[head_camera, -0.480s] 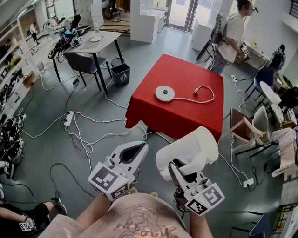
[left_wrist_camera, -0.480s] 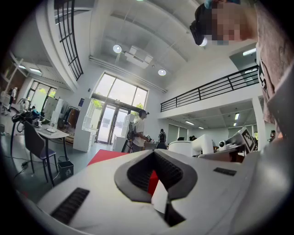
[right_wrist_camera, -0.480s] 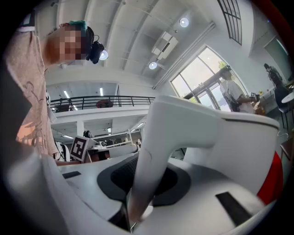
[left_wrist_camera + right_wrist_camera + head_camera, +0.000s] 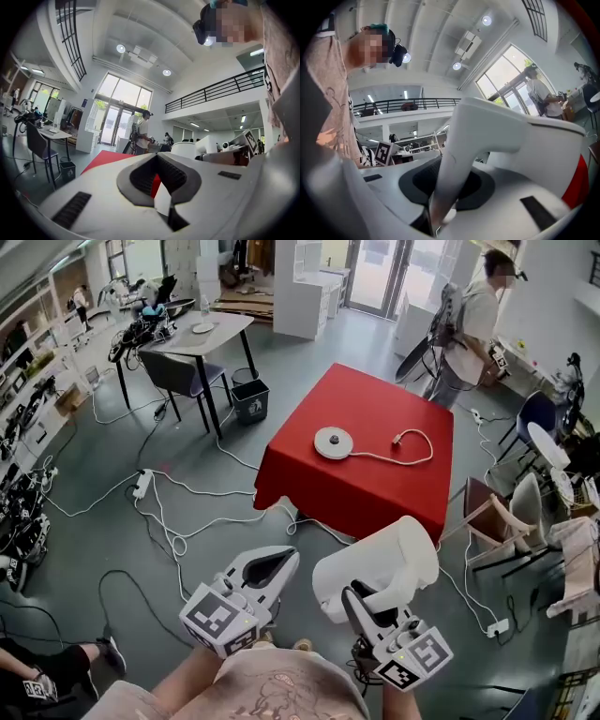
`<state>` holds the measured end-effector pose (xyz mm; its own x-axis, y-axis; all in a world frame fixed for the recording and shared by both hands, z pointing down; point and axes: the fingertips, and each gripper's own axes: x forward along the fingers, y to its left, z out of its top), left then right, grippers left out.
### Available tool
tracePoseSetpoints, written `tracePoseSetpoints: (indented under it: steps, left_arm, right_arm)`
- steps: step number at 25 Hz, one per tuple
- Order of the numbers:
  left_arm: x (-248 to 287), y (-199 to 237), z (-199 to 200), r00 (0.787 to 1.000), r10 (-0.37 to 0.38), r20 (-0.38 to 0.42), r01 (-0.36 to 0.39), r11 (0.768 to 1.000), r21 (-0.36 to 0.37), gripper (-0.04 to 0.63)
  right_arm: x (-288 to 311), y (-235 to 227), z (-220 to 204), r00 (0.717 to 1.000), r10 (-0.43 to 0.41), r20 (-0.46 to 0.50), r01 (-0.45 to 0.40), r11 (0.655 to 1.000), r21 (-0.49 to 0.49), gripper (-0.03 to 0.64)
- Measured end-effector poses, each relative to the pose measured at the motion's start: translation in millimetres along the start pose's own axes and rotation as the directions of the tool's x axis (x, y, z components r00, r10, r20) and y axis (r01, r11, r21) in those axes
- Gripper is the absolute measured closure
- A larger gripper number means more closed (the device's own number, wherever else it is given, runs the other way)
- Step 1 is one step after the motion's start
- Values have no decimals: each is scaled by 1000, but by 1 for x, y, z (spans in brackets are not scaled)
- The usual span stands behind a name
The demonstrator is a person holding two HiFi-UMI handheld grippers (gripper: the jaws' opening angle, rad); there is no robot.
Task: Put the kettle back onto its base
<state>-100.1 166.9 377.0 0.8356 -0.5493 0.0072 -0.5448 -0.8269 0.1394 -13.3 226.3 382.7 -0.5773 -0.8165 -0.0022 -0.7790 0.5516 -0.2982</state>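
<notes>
Ahead, red table (image 4: 375, 486) bears base (image 4: 334, 442); cables (image 4: 174, 540) cross floor (image 4: 84, 554).

White kettle (image 4: 389, 559), white base (image 4: 333, 442), red tablecloth (image 4: 380, 488) (plain), grey floor (image 4: 94, 549)

white left tool (image 4: 269, 565), right tool (image 4: 364, 604); pinkish printed shirt (image 4: 281, 688)

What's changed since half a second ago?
Nothing taken or let go. Everything sits slightly lower in the head view, so probably the camera shifted. The right gripper still clamps the kettle by its handle, the left gripper stays shut and empty, and the base remains on the red table.
</notes>
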Motion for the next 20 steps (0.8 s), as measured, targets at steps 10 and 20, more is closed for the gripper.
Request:
tracePoseSetpoints:
  steps: [10,20]
  left_arm:
    - [6,-12,2,999,49,24,-49,999,-9,604]
    - [33,-1,1,999,28,-26,-28,1000,-9,604]
  right_arm:
    - [-19,-12,0,998,55,-5,-55,998,16,506]
    - [-10,-39,3,1000,30,10,-30,999,14,506]
